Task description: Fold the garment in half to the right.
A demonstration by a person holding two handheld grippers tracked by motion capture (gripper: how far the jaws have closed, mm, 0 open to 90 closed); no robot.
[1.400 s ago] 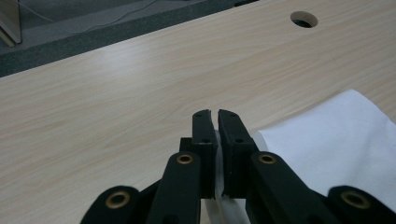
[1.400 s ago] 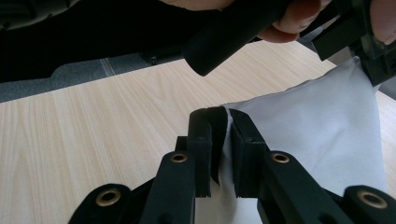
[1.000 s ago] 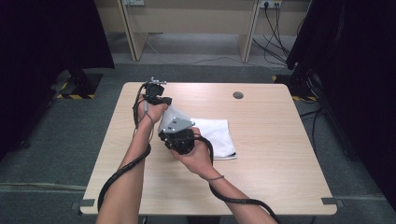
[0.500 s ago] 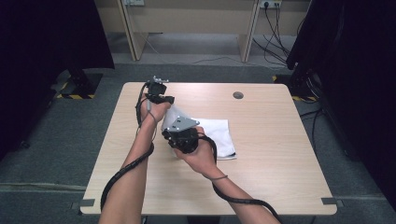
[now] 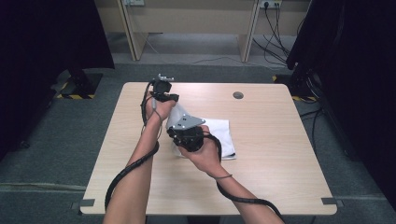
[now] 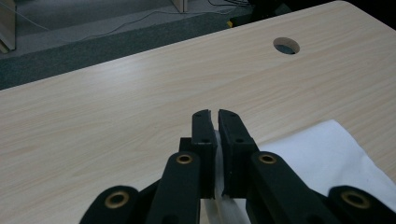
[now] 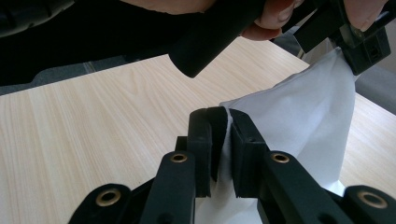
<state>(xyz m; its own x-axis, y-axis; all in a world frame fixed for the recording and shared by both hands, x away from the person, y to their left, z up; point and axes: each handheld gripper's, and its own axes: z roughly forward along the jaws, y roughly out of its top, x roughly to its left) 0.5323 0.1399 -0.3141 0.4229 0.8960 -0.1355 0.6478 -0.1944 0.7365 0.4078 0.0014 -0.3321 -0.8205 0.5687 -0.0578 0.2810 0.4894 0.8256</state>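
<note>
- Over the last second our left gripper (image 5: 161, 88) has crept a little toward the table's (image 5: 280, 154) far edge, while the right gripper (image 5: 187, 133) has hardly moved, so the cloth (image 5: 219, 133) between them is drawn tauter.
- Left jaws: closed on a thin edge of the cloth, a white strip showing between them in the left gripper view (image 6: 215, 154).
- Right jaws: clamped on another edge of the cloth, seen in the right gripper view (image 7: 224, 149), with the sheet rising from there toward the left gripper (image 7: 359, 42).
- The cloth is near the table's middle: one part is lifted between the two grippers, the rest lies flat toward the right edge.
- We judge this to be mid-fold or mid-spread: both corners look secured, and the lifted part is ready to be carried across.
- A cable hole (image 5: 238, 95) sits near the far edge, well apart from the cloth.
</note>
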